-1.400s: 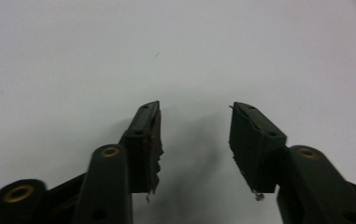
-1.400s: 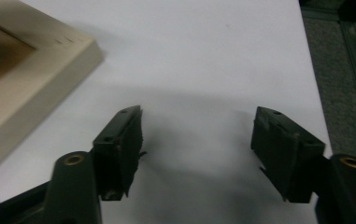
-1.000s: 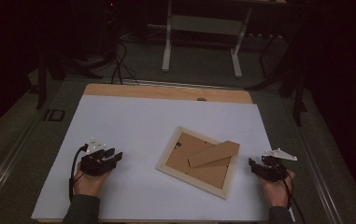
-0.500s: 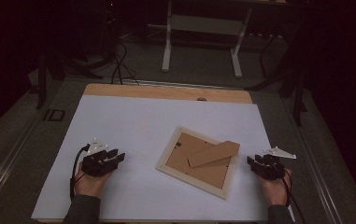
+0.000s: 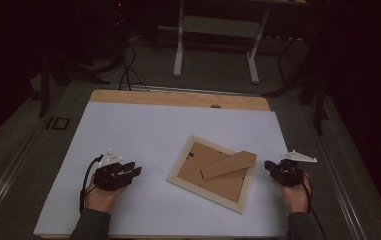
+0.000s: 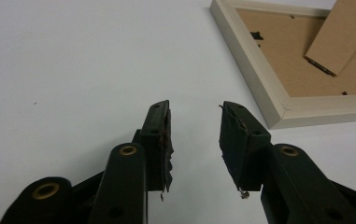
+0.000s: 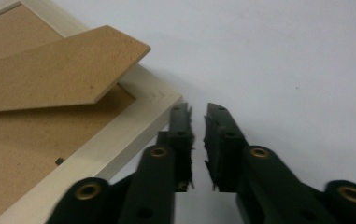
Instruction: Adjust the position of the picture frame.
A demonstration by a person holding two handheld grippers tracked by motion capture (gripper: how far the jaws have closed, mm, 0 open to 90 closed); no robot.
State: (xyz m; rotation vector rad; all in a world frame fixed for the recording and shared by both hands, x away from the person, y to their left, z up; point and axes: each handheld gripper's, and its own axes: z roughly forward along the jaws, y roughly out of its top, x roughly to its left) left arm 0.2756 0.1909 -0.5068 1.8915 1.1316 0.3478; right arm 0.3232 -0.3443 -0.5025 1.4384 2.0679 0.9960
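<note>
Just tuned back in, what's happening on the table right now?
A person holds tongs in each hand over a white sheet. A picture frame lies face down between them, its cardboard stand flipped up. The left tongs are open, clear of the frame. The right tongs, nearly closed and empty, sit beside the frame's corner. Nothing is gripped yet.

Dim lab: bare table stand, floor cables

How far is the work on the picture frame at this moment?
Done: the pale wooden picture frame lies face down on the white sheet, its brown cardboard stand raised. In hand: nothing; the left gripper is open, the right gripper nearly closed beside the frame's corner. Left: any handling of the frame.
</note>
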